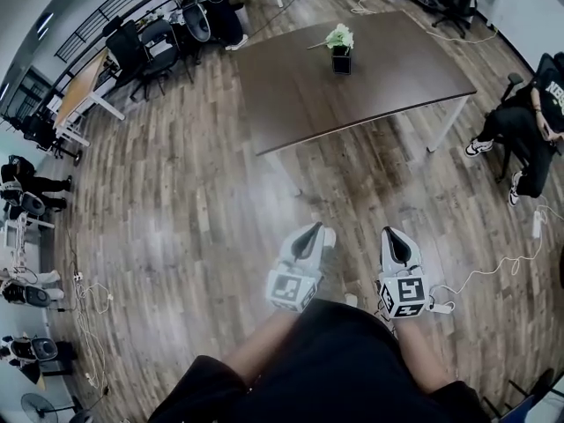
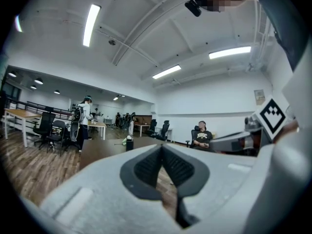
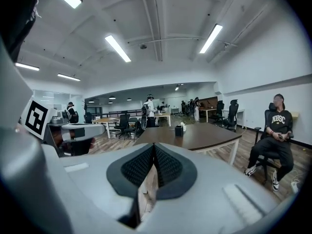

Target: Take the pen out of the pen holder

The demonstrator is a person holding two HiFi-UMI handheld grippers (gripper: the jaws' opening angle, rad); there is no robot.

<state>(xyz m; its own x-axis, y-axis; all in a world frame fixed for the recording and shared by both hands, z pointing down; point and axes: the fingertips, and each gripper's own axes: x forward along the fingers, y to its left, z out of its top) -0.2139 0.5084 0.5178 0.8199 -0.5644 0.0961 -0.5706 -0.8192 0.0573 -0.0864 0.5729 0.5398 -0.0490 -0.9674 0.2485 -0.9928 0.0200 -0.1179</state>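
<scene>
You held both tools side by side in front of your body, over the brown wood-plank floor [image 1: 176,201] and well short of the surface. The left tool [image 1: 310,236] had its grey jaws closed, black ribbed pads meeting at the tips with nothing between them; its own view [image 2: 162,150] showed only floor through the slit below the pads. The right tool [image 1: 394,234] was closed in the same way and empty, pads pressed together at the tips [image 3: 154,147].

The dark brown rectangular surface on white legs [image 1: 300,95] stood ahead of you, well apart from both tools. The small black square pen holder [image 1: 342,60] sat upright on it, towards the far side in the head view. Pale green and white contents [image 1: 339,36] stuck out of its top; at that range you could not pick out a pen among them. The holder also showed past the jaws in the left gripper view [image 2: 129,144] and the right gripper view [image 3: 179,130].

A seated person in dark clothes [image 1: 529,117] was on a chair to the right of the surface. A standing person with a backpack [image 2: 83,121] was beyond it, near black office chairs [image 1: 145,47] and light wooden desks [image 1: 84,91].
</scene>
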